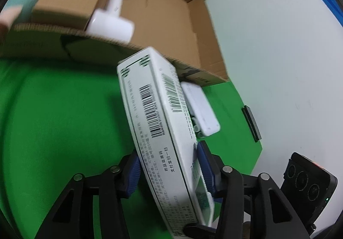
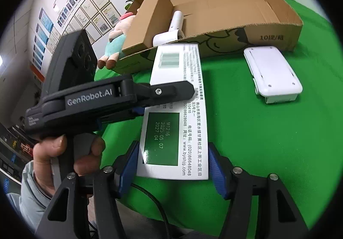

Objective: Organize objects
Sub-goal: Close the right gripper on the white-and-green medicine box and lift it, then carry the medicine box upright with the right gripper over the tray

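The white medicine box (image 1: 163, 131) is held above the green cloth (image 1: 60, 121), just near of the open cardboard box (image 2: 246, 13). The left gripper (image 1: 169, 172) clamps its blue pads on the box's narrow sides; the right gripper (image 2: 173, 166) closes on its near end across the broad face. A white roller (image 2: 171, 33) lies inside the carton, and a white case (image 2: 272, 73) rests on the cloth to the right.

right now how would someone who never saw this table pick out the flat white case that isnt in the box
Find the open cardboard box at the back of the green cloth. In front of its right end lies the flat white case, alone on the cloth. Unlike the white printed carton both grippers hold, it is plain, rounded and unprinted.
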Tool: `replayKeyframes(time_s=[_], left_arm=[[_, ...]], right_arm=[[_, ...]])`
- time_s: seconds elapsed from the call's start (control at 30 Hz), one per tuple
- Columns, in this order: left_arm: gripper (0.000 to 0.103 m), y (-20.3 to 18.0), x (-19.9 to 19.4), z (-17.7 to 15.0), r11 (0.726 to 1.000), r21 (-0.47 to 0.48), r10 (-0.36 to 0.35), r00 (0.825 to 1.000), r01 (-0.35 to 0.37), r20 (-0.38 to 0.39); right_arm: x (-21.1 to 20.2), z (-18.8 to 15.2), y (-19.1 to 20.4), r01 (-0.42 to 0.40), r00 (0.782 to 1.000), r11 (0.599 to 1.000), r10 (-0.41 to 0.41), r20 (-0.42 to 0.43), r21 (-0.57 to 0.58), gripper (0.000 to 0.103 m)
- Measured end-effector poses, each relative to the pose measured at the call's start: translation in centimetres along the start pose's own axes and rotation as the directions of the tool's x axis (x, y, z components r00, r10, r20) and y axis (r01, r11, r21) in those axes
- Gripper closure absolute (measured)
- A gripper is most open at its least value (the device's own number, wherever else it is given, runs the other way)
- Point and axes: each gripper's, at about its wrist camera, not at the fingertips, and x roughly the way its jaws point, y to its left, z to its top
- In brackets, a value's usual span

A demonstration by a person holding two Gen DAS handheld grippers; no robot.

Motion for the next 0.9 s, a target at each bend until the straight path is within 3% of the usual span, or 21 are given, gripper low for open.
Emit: replayKeyframes(time_s=[0.27,0.4,0.9], left_arm=[[0.064,-3.2,-2.8,1.0,0.993,0.121,-0.019,0.997,0.010,0.075],[0.064,-4.8,-4.2,1.9,0.982,0.189,-0.001,0.992,-0.023,0.124],[0.065,-10.9,-9.7,9.4,0.925,0.367,0.006,0.966,-0.104,0.257]], right_arm=[[-0.9,0.5,1.4,0.027,0.997,0.999,-0.024,0.069,-0.040,0.044],[-1.4,1.5,2.0,0.031,0.994,0.997,-0.023,0.110,-0.067,0.044],[-4.0,9.8,3.4,0.020,0.961,0.984,0.029,0.275,-0.175,0.044]])
